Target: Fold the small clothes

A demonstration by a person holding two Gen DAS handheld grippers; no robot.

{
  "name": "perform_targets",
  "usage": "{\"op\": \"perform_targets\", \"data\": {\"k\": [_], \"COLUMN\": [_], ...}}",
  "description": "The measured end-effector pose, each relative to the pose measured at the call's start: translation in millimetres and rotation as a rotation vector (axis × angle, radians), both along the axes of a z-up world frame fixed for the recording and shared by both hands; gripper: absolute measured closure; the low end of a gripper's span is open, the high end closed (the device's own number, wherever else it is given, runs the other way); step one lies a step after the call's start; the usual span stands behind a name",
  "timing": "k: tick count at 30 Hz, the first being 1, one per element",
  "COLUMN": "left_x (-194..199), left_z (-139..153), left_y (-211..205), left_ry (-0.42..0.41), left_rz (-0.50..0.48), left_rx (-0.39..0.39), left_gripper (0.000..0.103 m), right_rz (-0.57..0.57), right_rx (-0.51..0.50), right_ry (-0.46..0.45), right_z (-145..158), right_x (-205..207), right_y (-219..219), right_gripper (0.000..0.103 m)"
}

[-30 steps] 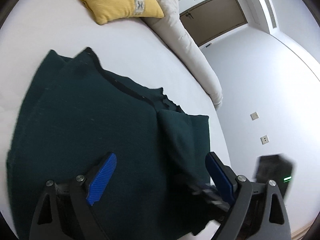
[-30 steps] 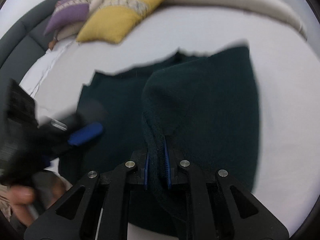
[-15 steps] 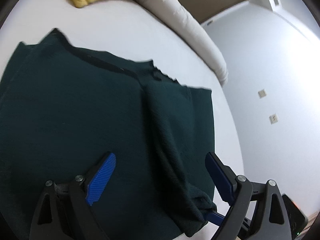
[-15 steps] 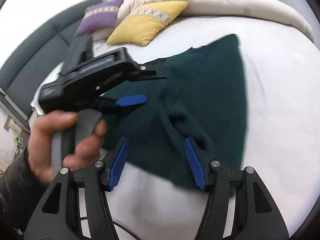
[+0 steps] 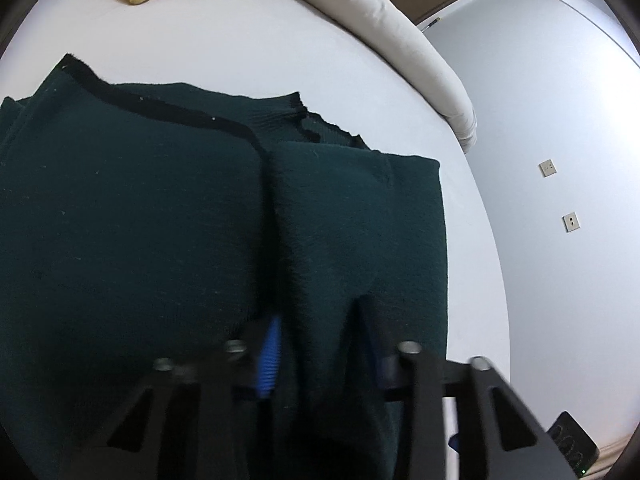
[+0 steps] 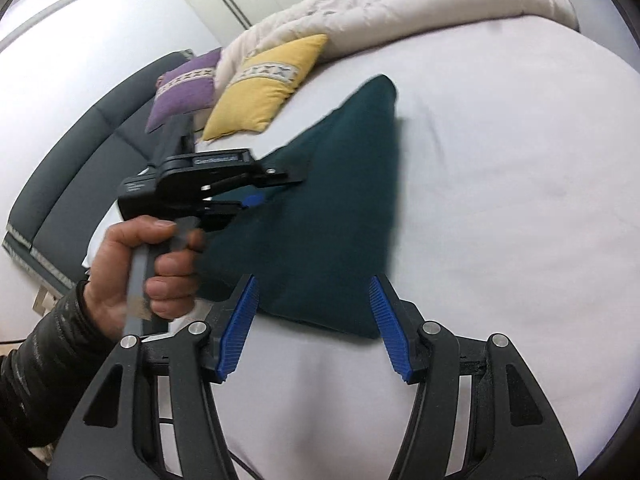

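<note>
A dark green knit garment (image 5: 160, 220) lies partly folded on the white bed (image 5: 240, 40); it also shows in the right wrist view (image 6: 332, 208). My left gripper (image 5: 320, 344) has its jaws close together around a fold of the garment at its near edge, blurred by motion. In the right wrist view the left gripper (image 6: 256, 196) is at the garment's left side, held by a hand. My right gripper (image 6: 312, 320) is open and empty, just above the garment's near corner.
A yellow cushion (image 6: 260, 92) and a purple cushion (image 6: 184, 96) lie at the bed's far side, with a rolled beige duvet (image 6: 400, 12) behind. A grey headboard (image 6: 68, 176) stands left. The bed edge and wall are to the right (image 5: 540, 200).
My right gripper opened, let go of the garment fold and drew back. My left gripper moved in and closed from wide open onto a fold of the garment.
</note>
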State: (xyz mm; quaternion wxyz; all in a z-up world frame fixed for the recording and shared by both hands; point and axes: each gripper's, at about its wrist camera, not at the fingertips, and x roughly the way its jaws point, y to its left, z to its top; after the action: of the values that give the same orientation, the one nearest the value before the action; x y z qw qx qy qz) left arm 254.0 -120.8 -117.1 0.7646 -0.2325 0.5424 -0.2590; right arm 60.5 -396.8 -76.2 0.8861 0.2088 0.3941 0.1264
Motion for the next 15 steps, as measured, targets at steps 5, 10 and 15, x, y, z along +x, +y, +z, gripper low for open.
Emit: {"op": "perform_targets", "data": {"k": [5,10,15], "left_x": [-1,-1,2], "left_z": [9,23,37], "left_y": [12,41,87], "left_ry": [-0.006,-0.027,-0.056], "left_rz": [0.01,0.019,0.063], "left_rx": [-0.048,-0.089,-0.104], "left_gripper": [0.089,0.091,0.091], "right_rz": [-0.097,-0.076,0.0], "right_rx": [-0.061,-0.211,-0.312], "right_ry": [0.002,-0.003,0.016], "right_z": [-4,-3,-9], "right_x": [14,50,74], "right_y": [-4,22,64], "right_gripper": [0.047,0.047,0.047]}}
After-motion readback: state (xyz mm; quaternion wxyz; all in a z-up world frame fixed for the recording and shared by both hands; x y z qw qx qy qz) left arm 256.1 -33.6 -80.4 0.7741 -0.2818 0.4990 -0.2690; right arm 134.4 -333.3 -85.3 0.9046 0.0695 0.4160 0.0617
